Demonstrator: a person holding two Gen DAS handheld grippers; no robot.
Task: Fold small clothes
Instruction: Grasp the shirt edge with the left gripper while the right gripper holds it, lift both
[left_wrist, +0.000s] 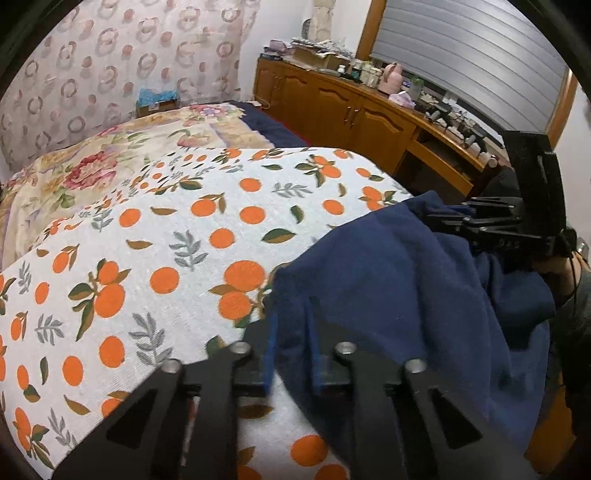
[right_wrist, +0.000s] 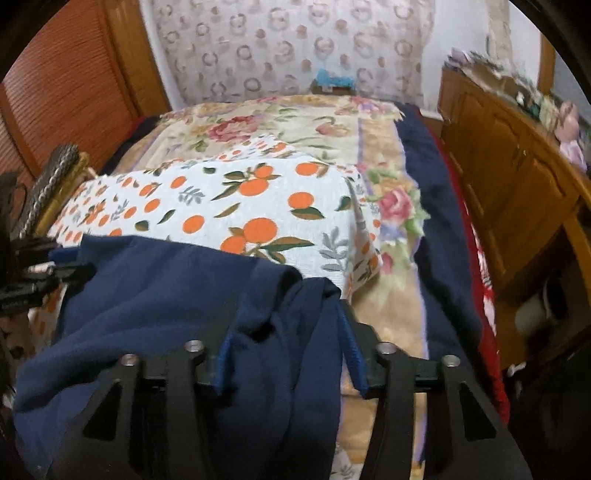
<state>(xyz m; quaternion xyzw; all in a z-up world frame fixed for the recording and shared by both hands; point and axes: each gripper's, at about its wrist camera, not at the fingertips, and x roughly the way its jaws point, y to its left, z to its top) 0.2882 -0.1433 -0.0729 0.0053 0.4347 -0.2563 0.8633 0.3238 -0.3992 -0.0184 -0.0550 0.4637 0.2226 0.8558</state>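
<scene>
Home bedroom: bed (left_wrist: 155, 229) with orange-print cover, floral quilt (right_wrist: 295, 122), patterned curtain (left_wrist: 122, 62), cluttered wooden cabinets (left_wrist: 340, 107) along wall.

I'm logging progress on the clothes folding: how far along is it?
Early. Done: nothing looks folded yet. In hand: the navy garment hangs bunched between the left gripper and right gripper, each with cloth between its fingers. Left: spreading it on the orange-print cloth and making every fold.

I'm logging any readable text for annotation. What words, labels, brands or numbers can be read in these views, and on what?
Nothing reads with certainty.
Right gripper body: faint embossed marks, too blurred to read.
Box by the curtain: label too small.
Bottles on the wooden cabinet: labels too small.
Navy garment and orange-print cloth: no text.
</scene>
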